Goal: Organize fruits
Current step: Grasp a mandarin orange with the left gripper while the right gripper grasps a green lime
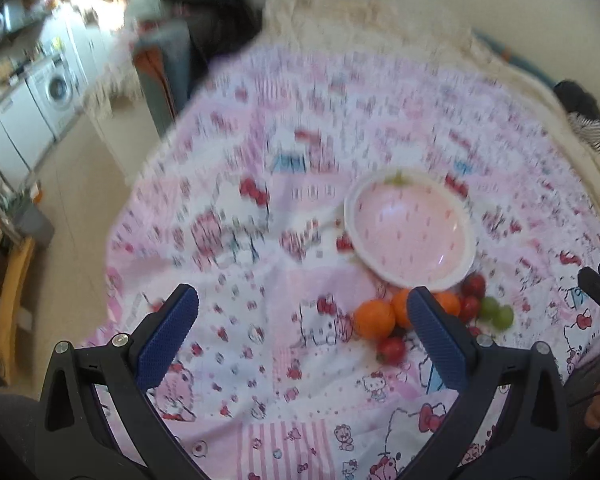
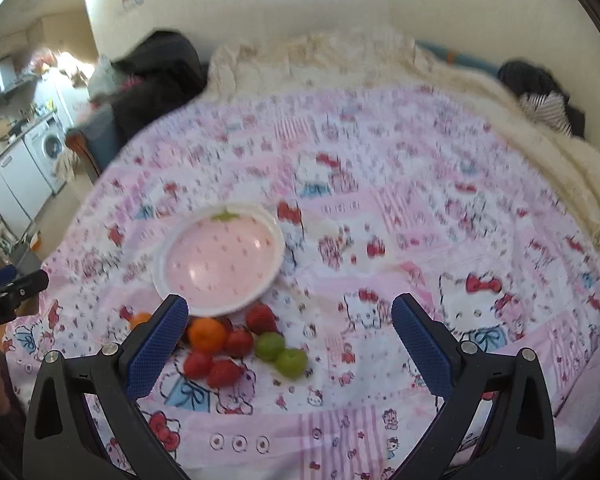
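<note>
Overhead, both grippers hang above a bed spread with a pink cartoon-cat quilt (image 2: 440,208). Both views are motion-blurred, more so away from the fingers.

Left gripper (image 1: 302,312) — jaws spread wide, nothing between them, only quilt. The fruit cluster sits by its right finger: one orange (image 1: 374,319) just inside the tip, two more partly hidden behind the blue pad, a red fruit (image 1: 391,350) nearer the camera, more red ones and two green grapes (image 1: 498,312) beyond the finger to the right. The pink strawberry-print bowl (image 1: 410,229), white-rimmed and empty, lies ahead of that finger, its near rim touching or just beside the oranges — cannot tell which.

Right gripper (image 2: 290,310) — also wide open and holding nothing. From here the pile lies toward its left finger: an orange (image 2: 207,334) beside the pad, another peeking out left of the pad, red fruits (image 2: 224,372) around and below it, two green grapes (image 2: 280,352) side by side toward the middle of the gap. The bowl (image 2: 220,258) is ahead of the left fingertip.

Each gripper shows at the edge of the other's view. A cream blanket (image 2: 548,160) is bunched along the far side of the bed.
</note>
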`<state>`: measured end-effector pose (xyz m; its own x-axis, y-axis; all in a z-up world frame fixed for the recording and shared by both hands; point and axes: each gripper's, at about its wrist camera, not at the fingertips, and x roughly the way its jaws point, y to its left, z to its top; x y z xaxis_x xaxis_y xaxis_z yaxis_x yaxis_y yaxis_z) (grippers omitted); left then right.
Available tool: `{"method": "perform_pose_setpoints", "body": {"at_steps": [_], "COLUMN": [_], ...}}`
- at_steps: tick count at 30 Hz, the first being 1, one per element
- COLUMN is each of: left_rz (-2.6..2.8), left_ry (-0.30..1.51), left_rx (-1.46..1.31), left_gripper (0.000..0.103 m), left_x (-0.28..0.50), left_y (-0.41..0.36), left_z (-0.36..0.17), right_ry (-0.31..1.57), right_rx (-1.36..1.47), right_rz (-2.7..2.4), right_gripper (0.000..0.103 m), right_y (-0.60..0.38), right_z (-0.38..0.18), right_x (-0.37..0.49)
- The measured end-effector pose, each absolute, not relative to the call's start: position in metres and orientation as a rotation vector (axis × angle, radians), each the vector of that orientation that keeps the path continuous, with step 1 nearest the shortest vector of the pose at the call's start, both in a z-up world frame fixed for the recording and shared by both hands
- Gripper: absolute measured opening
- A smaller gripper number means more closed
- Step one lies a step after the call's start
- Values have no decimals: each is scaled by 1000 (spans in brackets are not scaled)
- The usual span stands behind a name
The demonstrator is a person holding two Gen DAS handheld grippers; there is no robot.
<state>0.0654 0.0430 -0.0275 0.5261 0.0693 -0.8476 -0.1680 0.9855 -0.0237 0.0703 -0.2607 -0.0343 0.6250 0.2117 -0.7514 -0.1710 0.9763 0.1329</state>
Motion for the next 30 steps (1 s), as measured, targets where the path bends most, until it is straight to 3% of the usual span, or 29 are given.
{"method": "perform_pose_setpoints", "body": {"at_steps": [4, 6, 8, 12, 20, 24, 25, 30], "left_rz": [91, 44, 12, -71, -85, -97, -103, -104], "left_ry": [1208, 1296, 1335, 1376, 1404, 1415, 1417, 1409], "left_rx": [-127, -62, -48, -12, 18, -27, -36, -26], "left_gripper": [87, 85, 71, 70, 52, 43, 38, 35], "left_x": [90, 97, 99, 106, 112, 113, 113, 113], "left_y": [35, 20, 9, -13, -20, -17, -17, -21], "left_z": [-67, -89, -102, -119, -135, -138, -139, -140], "right_ry": [1003, 1041, 1058, 1087, 1170, 1271, 1309, 1421], "right_rx": [73, 75, 79, 107, 63, -72, -99, -144], "right_rz": [239, 240, 229, 230, 274, 308, 315, 352], "right_gripper": [103, 103, 103, 103, 103, 79, 77, 70], "right_y": [-269, -271, -274, -276, -269, -260, -258, -248], "right_z": [-53, -60, -64, -74, -91, -114, -122, -149], "right_x": [95, 103, 106, 112, 123, 132, 135, 136]}}
